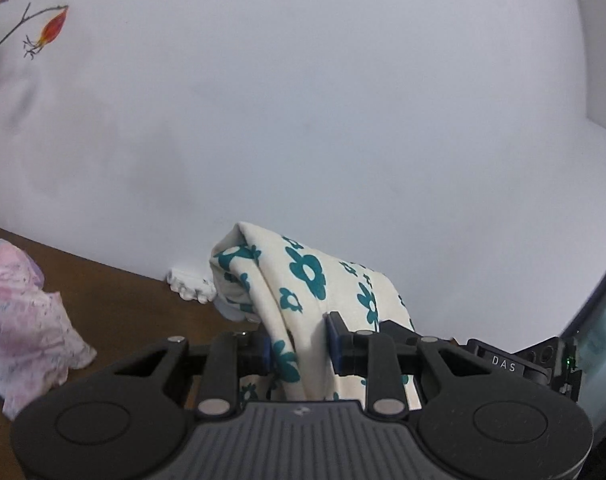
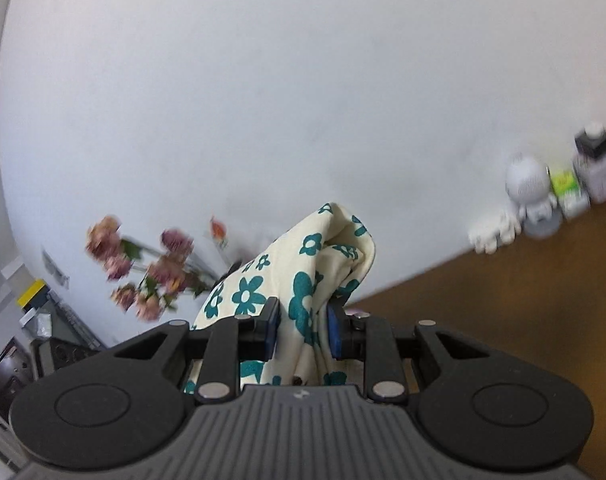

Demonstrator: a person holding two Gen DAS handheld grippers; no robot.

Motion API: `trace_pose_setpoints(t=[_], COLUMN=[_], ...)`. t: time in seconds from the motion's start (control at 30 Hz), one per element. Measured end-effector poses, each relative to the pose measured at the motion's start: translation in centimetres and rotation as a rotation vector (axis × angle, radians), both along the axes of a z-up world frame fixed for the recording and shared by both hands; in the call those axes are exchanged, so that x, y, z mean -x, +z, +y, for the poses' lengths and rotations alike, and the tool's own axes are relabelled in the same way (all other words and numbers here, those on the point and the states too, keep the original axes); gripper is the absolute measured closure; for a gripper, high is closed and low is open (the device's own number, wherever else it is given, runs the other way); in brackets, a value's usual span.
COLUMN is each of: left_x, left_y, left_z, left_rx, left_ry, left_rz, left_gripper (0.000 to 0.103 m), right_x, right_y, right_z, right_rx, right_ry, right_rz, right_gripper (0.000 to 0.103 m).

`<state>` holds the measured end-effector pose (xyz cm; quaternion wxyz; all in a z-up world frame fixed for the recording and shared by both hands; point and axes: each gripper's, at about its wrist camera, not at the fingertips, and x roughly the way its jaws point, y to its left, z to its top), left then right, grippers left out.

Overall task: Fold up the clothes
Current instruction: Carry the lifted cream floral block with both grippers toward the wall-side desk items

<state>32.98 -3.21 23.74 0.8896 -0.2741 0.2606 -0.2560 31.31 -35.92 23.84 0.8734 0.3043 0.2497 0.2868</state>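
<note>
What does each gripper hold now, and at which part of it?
Both hold the same floral cloth. The left gripper pinches a bunched fold of it between its fingers; the right gripper pinches another bunched fold. Which edge or corner cannot be told.

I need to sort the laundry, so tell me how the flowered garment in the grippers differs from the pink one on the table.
The flowered garment is cream with teal flowers; the pink garment is pale pink with a faint pattern. The flowered garment is lifted, pinched in the left gripper and the right gripper; the pink garment lies crumpled on the brown table, touched by neither gripper. Both are soft cloth, neither yet folded.
</note>
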Motion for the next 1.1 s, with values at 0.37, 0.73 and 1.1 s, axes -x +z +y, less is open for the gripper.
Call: trace_pose_setpoints(t=[0.37,0.73,1.1], left_x=[-10.9,-17.8,-22.0], left_y=[-3.9,-12.5,-20.5], left_z=[-1.0,-1.9,-3.4], left_rx=[-0.021,-0.041,-0.119], left_ry=[0.053,0.070,0.077], left_rz=[0.097,0.225,0.284], left_gripper=[0.078,0.078,0.078], right_x=[-12.4,-19.1,-23.0], right_y=[-4.3,-12.5,-22.1], right_z=[-0.4,-0.1,0.8], right_rx=[-0.026,0.016,0.062], right_ry=[-0.039,-0.065,-0.085], right_rz=[0.116,0.232,0.305], right_gripper=[0.080,0.080,0.080])
